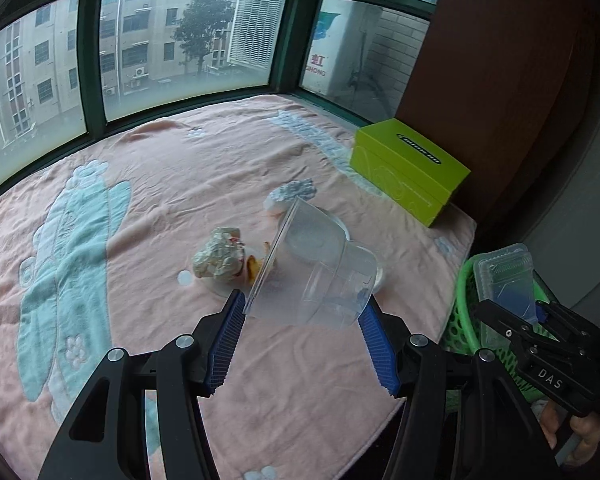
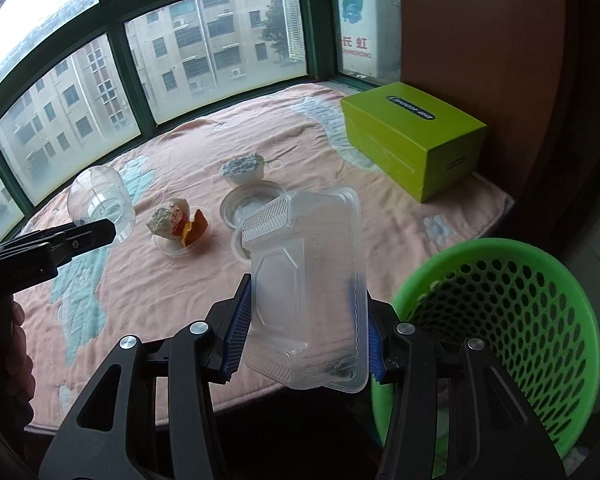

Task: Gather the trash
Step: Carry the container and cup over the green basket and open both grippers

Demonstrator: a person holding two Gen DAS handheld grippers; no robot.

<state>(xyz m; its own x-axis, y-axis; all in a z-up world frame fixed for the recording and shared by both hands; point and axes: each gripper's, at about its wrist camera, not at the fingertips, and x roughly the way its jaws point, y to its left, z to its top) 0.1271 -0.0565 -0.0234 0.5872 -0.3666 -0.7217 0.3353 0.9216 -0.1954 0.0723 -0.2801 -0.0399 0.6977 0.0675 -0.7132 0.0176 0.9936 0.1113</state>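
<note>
Two grips, yours: left gripper (image 1: 302, 320) clamped on clear cup (image 1: 320, 268); right gripper (image 2: 306, 332) clamped on clear tray (image 2: 308, 292) (green basket (image 2: 500, 312) near right).

My left gripper (image 1: 302, 308) points obliquely downward, its blue-padded jaws set partly apart and closed on the sides of a clear plastic cup (image 1: 320, 280). My right gripper (image 2: 306, 328) takes a similar downward slant, its jaws narrower and pressed against the flanks of a clear plastic tray (image 2: 312, 280). A hand (image 2: 18, 352) grasps the left gripper's handle from below.
</note>
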